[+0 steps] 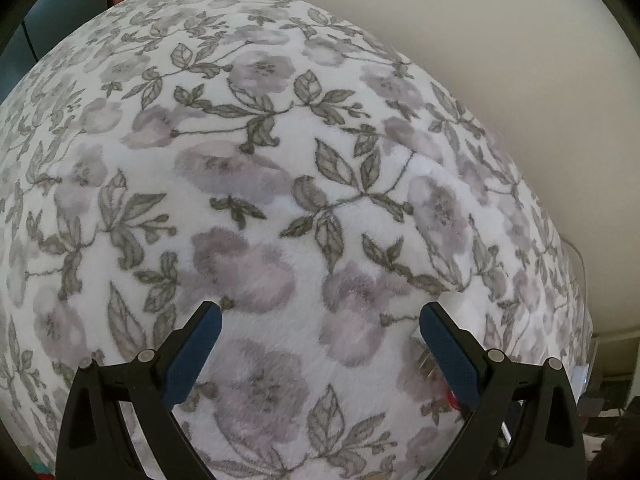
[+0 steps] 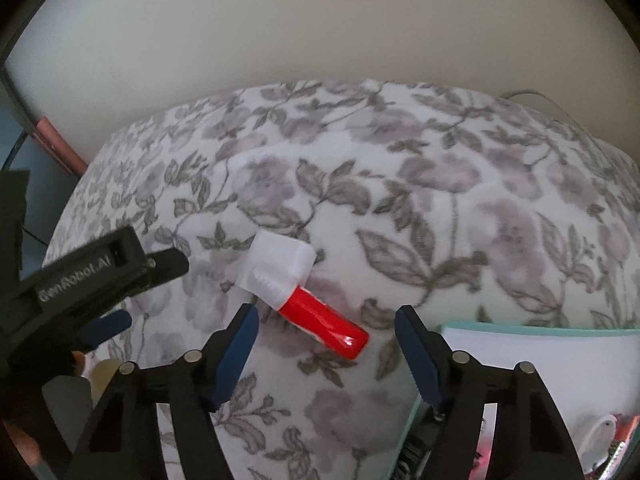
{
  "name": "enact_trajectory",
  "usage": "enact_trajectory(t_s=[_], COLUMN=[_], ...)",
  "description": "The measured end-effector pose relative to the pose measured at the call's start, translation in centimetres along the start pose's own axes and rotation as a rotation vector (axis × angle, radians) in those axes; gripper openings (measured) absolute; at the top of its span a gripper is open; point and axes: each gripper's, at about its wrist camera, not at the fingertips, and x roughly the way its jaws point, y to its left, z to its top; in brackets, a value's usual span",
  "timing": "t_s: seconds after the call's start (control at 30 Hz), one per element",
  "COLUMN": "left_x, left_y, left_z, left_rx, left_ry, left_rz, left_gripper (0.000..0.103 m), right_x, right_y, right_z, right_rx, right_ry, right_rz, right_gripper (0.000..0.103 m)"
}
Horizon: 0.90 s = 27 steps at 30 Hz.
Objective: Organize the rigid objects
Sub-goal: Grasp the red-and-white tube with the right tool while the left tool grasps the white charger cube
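Note:
A red cylinder with a white ribbed cap (image 2: 304, 292) lies on a floral cloth (image 2: 400, 208) in the right wrist view. My right gripper (image 2: 326, 326) is open, its blue pads on either side of the red end, just short of it. My left gripper (image 1: 320, 320) is open and empty over the same floral cloth (image 1: 260, 160). It also shows in the right wrist view (image 2: 112, 296) at the left, beside the white cap. A blurred bit of red (image 1: 452, 394) shows behind the left gripper's right pad.
A white box with a teal edge (image 2: 552, 360) holding small items sits at the lower right. A cream wall (image 2: 320, 32) stands behind the cloth. A white cable (image 1: 580, 264) and dark clutter lie off the cloth's right edge.

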Motion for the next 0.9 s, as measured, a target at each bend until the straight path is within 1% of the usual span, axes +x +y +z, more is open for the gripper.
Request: enact_trajectory(t_s=[0.07,0.13,0.17,0.2,0.33,0.43,0.47,0.6,0.73,0.9], left_x=[0.4,0.7,0.9,1.0,1.6,1.9,1.9,2.0,1.9,2.0], left_y=[-0.2,-0.4,-0.5,-0.7,-1.4,-1.9,-2.0,-2.6,-3.1,-4.3], left_z=[0.0,0.0,0.0,0.0,-0.2,-0.3,-0.4,-0.6,-0.7,-1.2], left_rx=[0.009,0.012,0.015,0.019,0.042,0.054,0.059,0.077,0.097,0.145], left_ry=[0.000,0.005,0.005,0.006,0.008,0.009,0.009,0.002,-0.011,-0.022], left_rz=[0.005,0.002,0.001,0.001,0.003,0.003,0.001,-0.013,-0.037,-0.065], left_gripper=[0.099,0.099,0.099,0.099,0.099,0.099,0.099,0.099,0.099,0.099], right_x=[0.5,0.9,1.0,1.1,1.4,1.3,1.3,1.4,1.5,1.1], right_y=[0.2,0.3,0.3,0.3,0.5,0.3,0.1,-0.6,-1.4,-2.4], right_z=[0.1,0.2,0.3,0.3,0.5,0.5,0.6,0.5,0.3,0.3], right_rx=[-0.010,-0.011,-0.011,-0.010,-0.007,0.012,0.022,0.062,0.096,0.145], right_ry=[0.008,0.013,0.015,0.015,0.018,0.016,0.016,0.022,0.031,0.015], right_rz=[-0.001,-0.001,0.003,0.007,0.012,0.029,0.034,0.044,0.049,0.065], right_gripper=[0.061,0.061,0.059,0.052,0.046,0.040,0.035,0.024,0.023,0.023])
